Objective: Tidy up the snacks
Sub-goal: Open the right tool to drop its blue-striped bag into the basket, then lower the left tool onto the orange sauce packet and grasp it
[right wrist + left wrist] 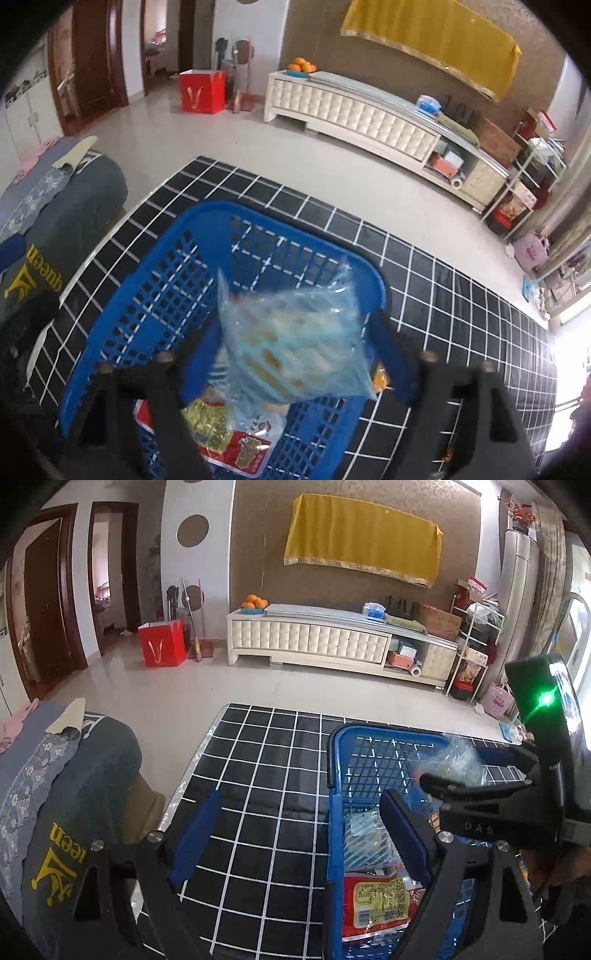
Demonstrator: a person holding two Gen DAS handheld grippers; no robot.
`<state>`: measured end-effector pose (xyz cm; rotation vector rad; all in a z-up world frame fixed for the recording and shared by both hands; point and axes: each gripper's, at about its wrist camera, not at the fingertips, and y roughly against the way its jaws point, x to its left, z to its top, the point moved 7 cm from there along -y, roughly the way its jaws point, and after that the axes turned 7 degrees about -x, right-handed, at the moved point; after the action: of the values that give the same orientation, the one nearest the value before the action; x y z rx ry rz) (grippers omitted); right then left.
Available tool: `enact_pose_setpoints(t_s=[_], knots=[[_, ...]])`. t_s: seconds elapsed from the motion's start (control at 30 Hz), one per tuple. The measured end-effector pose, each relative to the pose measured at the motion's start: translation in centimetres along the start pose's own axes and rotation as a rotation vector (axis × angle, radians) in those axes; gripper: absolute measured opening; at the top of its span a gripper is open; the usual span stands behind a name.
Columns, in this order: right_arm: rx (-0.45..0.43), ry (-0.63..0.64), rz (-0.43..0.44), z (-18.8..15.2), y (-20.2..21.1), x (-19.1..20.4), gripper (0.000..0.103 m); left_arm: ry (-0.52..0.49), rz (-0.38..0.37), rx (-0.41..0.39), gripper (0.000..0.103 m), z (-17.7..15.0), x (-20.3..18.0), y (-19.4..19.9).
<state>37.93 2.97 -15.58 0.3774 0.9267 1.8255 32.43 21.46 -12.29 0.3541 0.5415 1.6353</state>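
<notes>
Over blue basket [155,280]: right hand-held gripper [295,354], clear snack bag [295,343] between fingers.

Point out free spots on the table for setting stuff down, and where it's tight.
Free: the checked tabletop left of the blue basket, up to the grey covered seat; also the strip beyond the basket's far rim. Tight: inside the basket, holding a red packet and other bags, with the right gripper holding a clear bag over it.

Both wrist cams close above basket [338,760]
</notes>
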Motion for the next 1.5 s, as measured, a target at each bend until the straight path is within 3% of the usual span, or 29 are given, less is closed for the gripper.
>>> enact_pose_setpoints(t_s=[0.03, 0.13, 0.33, 0.87, 1.1, 1.33, 1.5], knots=[[-0.011, 0.006, -0.008, -0.1, 0.4, -0.1, 0.097, 0.0, 0.001, 0.001, 0.086, 0.1, 0.0, 0.0], [-0.063, 0.022, -0.036, 0.1, 2.0, -0.5, 0.098, -0.005, -0.001, -0.008, 0.086, 0.3, -0.4, 0.7], [-0.119, -0.032, 0.005, -0.4, 6.5, -2.3, 0.098, -0.039, -0.016, -0.019, 0.086, 0.5, -2.1, 2.6], [-0.24, -0.144, -0.028, -2.7, 16.5, -8.1, 0.098, -0.146, -0.089, -0.079, 0.086, 1.6, -10.3, 9.0], [-0.254, -0.19, -0.043, -5.1, 18.3, -12.0, 0.098, -0.198, -0.127, -0.066, 0.086, 1.2, -14.6, 9.4], [-0.24, -0.253, -0.05, -7.5, 18.2, -16.4, 0.098, -0.261, -0.199, 0.025, 0.086, -0.2, -20.0, 7.1], [-0.216, -0.296, -0.057, -8.9, 17.1, -19.3, 0.099, -0.368, -0.224, 0.06, 0.086, -1.0, -24.3, 5.2]])
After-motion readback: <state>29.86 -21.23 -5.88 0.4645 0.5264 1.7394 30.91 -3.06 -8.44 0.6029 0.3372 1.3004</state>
